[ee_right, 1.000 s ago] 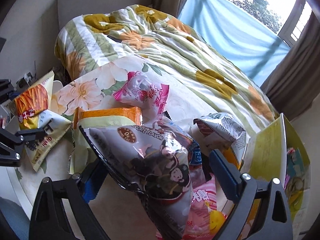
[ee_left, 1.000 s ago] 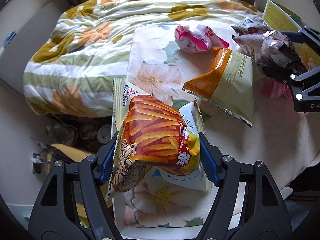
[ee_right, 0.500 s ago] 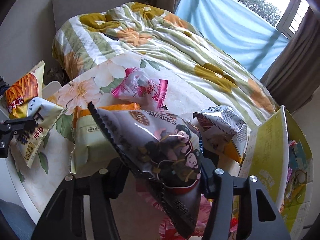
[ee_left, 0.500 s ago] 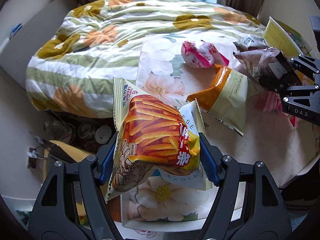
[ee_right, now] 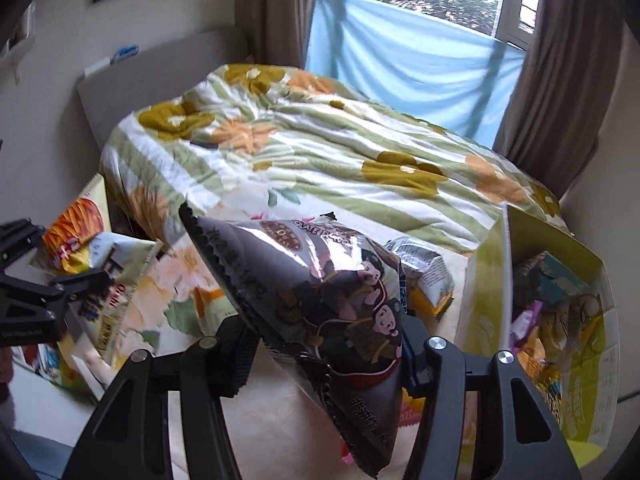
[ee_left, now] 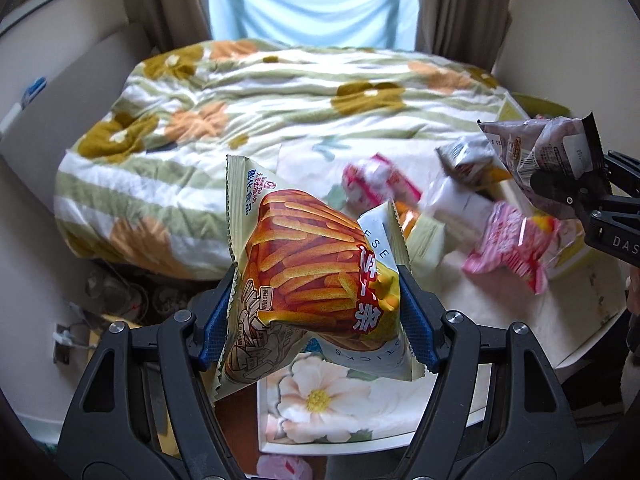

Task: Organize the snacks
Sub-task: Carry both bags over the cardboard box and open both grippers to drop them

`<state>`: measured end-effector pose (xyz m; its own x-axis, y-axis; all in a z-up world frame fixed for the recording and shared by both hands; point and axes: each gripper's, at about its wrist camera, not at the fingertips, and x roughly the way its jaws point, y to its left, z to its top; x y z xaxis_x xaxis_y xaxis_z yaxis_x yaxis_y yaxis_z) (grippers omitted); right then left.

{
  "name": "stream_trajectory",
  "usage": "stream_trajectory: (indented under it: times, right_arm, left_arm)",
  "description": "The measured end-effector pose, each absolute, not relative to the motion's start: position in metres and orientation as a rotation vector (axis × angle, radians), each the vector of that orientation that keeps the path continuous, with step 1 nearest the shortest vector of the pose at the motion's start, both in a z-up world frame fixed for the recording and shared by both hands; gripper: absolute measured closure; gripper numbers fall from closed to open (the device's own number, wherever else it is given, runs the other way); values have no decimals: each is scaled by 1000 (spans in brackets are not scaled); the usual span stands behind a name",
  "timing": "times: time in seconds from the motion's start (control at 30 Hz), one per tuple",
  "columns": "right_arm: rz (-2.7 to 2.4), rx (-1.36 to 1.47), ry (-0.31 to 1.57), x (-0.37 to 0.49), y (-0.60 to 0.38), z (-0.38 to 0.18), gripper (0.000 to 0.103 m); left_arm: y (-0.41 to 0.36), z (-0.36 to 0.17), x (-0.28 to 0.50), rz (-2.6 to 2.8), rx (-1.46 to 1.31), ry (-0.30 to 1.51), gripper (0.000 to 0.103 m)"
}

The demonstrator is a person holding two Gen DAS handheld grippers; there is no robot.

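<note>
My left gripper (ee_left: 320,320) is shut on an orange stick-snack bag (ee_left: 316,272), with a white bag (ee_left: 376,352) pinched behind it, held above the table's left end. My right gripper (ee_right: 328,344) is shut on a dark grey chocolate snack bag (ee_right: 332,296), lifted above the table. That bag also shows at the right of the left wrist view (ee_left: 548,152). A pink bag (ee_left: 512,244), a red-white bag (ee_left: 376,180), an orange-cream bag (ee_left: 420,232) and a grey-orange bag (ee_right: 424,272) lie on the table.
A yellow-green cardboard box (ee_right: 492,280) holding several snacks stands at the right. The floral-cloth table (ee_left: 320,396) fronts a bed with a flowered quilt (ee_left: 248,120). Clutter sits on the floor at the left (ee_left: 112,292).
Both grippers have risen and tilted up with their bags; the window and curtains now show. The right gripper's dark bag is higher off the table, uncovering the pink bag beneath.
</note>
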<state>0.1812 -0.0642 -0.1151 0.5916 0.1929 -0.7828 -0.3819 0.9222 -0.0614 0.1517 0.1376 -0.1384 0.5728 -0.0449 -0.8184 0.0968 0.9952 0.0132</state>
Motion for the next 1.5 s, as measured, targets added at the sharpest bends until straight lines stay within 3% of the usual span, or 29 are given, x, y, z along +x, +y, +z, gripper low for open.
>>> stream_trajectory:
  times: [0.27, 0.63, 1.13, 1.23, 1.3, 1.5]
  right_arm:
    - [207, -121, 837, 157, -113, -64, 50]
    - [78, -53, 811, 143, -220, -29, 50]
    - [35, 0, 803, 140, -357, -20, 50]
    - [44, 9, 813, 144, -370, -26, 50]
    - [52, 16, 824, 147, -378, -30, 50]
    - [98, 42, 839, 156, -385, -39, 50]
  left_arm:
    - [80, -95, 170, -238, 99, 883, 33]
    - [-60, -54, 185, -403, 94, 804, 33]
    - [-245, -95, 215, -514, 84, 902, 33]
    - [-261, -110, 218, -511, 63, 933, 25]
    - [-266, -118, 221, -490, 61, 958, 0]
    - [-248, -125, 213, -419, 60, 980, 1]
